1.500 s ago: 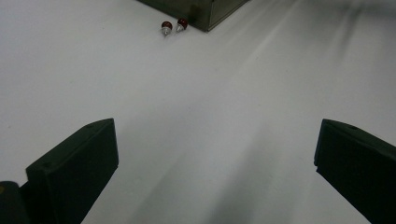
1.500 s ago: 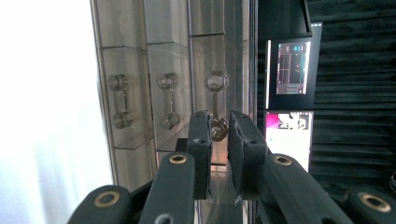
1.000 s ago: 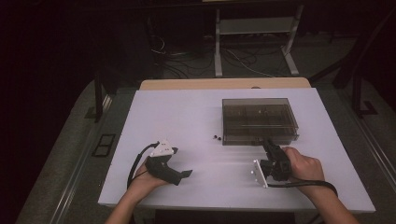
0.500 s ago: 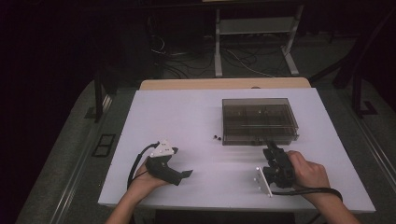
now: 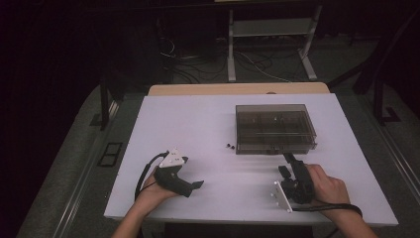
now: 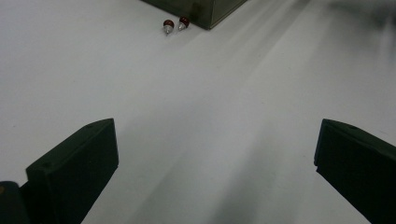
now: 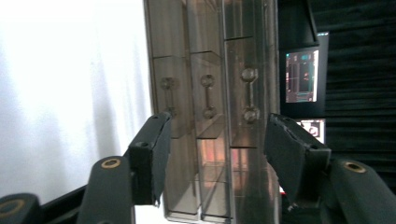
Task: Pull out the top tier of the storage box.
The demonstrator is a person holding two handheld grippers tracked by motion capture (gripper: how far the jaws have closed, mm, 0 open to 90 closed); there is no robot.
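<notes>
The right claw (image 5: pixel 284 165) is turned on its side and points at the near edge of the smoky transparent compartment box (image 5: pixel 275 128) that stands on the white tabletop (image 5: pixel 198 129), toward its far right part. In the right gripper view its jaws have just been opening and now stand apart on either side of the box edge, with the stacked plastic layers between them, but the pads do not press on it. My judgement is that the side-turned hold is chosen so that the jaws can take the thin lid or drawer edge across its thickness.

The left claw (image 5: pixel 197 185) rests low near the front left of the tabletop, jaws wide apart with nothing between them; it seems to wait there, out of the way. Two small red-headed pins (image 6: pixel 174 24) lie just beside the near left corner of the box, probably parts that belong in its compartments.
</notes>
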